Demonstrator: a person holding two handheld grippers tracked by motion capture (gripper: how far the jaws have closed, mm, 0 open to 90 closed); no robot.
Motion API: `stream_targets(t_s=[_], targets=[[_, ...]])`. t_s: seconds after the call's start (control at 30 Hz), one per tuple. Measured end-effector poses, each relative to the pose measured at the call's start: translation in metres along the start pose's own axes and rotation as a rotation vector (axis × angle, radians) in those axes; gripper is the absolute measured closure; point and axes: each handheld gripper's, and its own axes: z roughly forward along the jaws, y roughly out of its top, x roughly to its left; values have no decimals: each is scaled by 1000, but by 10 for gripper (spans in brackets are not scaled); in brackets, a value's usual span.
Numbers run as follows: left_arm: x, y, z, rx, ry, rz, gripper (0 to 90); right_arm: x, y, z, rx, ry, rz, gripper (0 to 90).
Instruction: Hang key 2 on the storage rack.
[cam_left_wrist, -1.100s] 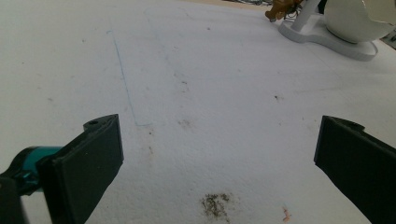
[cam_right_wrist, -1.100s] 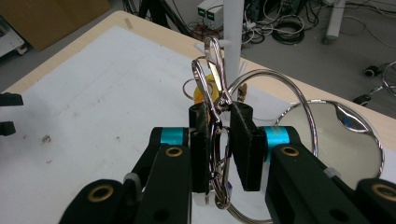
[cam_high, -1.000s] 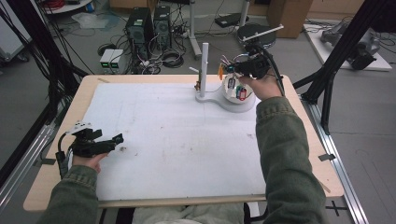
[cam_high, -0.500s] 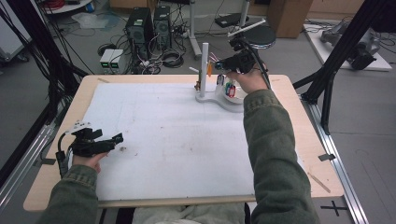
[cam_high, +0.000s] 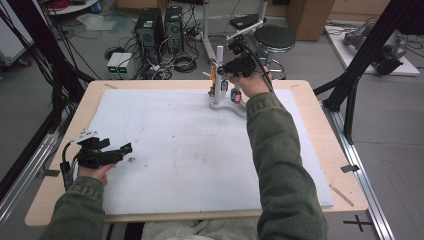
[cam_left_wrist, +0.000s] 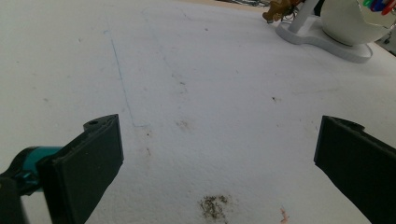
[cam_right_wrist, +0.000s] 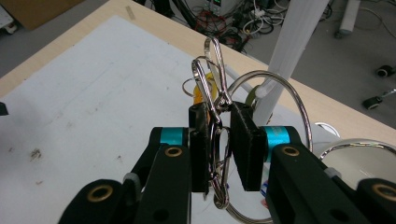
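My right gripper (cam_high: 226, 70) is at the far side of the table, shut on a bunch of silver clips and key rings (cam_right_wrist: 214, 100). The bunch hangs right beside the upright post (cam_high: 219, 57) of a white stand (cam_high: 226, 105). In the right gripper view the pads (cam_right_wrist: 243, 140) pinch the metal clips, a large ring (cam_right_wrist: 301, 109) loops out to the right, and the post (cam_right_wrist: 299, 42) rises just behind. My left gripper (cam_high: 126, 148) rests at the near left of the white mat (cam_high: 175, 145), open, with nothing between its jaws (cam_left_wrist: 219, 140).
A white bowl-shaped part of the stand (cam_left_wrist: 348, 25) holds small coloured items (cam_high: 236, 95). An orange-yellow charm (cam_high: 213, 76) hangs by the post. Wooden table edges (cam_high: 320, 120) frame the mat. Computers, cables and a stool (cam_high: 274, 37) stand on the floor beyond.
My right gripper has carried the ring bunch leftward, from right of the stand to beside its post. The left gripper has stayed put.
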Motion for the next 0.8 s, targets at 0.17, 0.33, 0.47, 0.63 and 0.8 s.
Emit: stream_targets(t_s=[0.17, 0.33, 0.47, 0.63, 0.8], targets=[[0, 0, 0, -6, -8, -2, 17, 4, 2, 10, 11, -2, -2, 779], [0, 0, 0, -5, -6, -2, 17, 4, 2, 17, 18, -22, 5, 779], [0, 1, -1, -31, 8, -10, 18, 0, 2, 25, 27, -36, 11, 778], [-1, 0, -1, -34, 19, -6, 18, -2, 2, 36, 25, -41, 17, 778], [-2, 0, -1, -23, 13, 6, 17, -3, -3, 40, 27, -27, 33, 742]])
